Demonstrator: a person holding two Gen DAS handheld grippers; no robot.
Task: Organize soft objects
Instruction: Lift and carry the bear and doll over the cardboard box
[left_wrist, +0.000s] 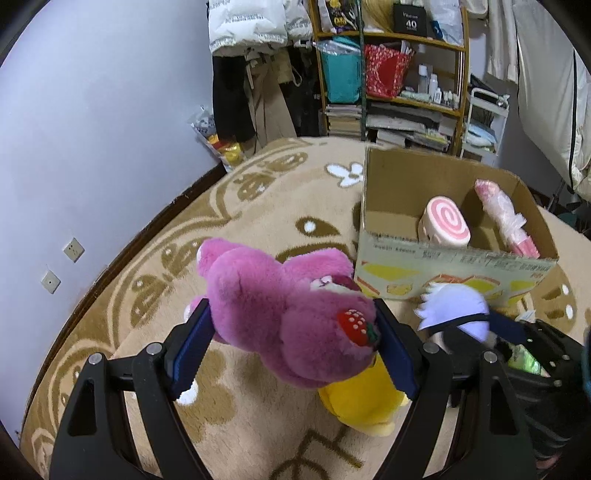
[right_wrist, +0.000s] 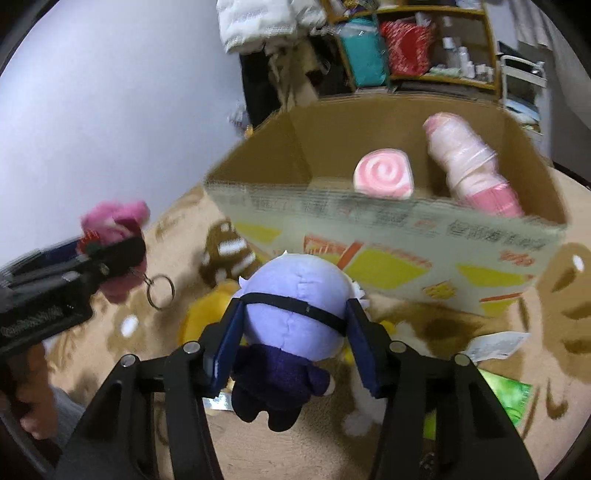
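Where legible, bag (left_wrist: 410, 18) marked "40"

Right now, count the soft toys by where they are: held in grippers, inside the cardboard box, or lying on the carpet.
Held in grippers: 2, the pink bear and the lavender-haired doll
Inside the cardboard box: 2, the swirl roll plush and the wrapped pink plush
On the carpet: 1, the yellow plush
Total: 5

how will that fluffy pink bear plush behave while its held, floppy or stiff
Probably floppy: the fluffy pink bear plush bulges past the left gripper, its jaws shut on its middle, ends unsupported. Likely light for its size, being soft pile. Slipping seems unlikely since the fur compresses between the blue pads.
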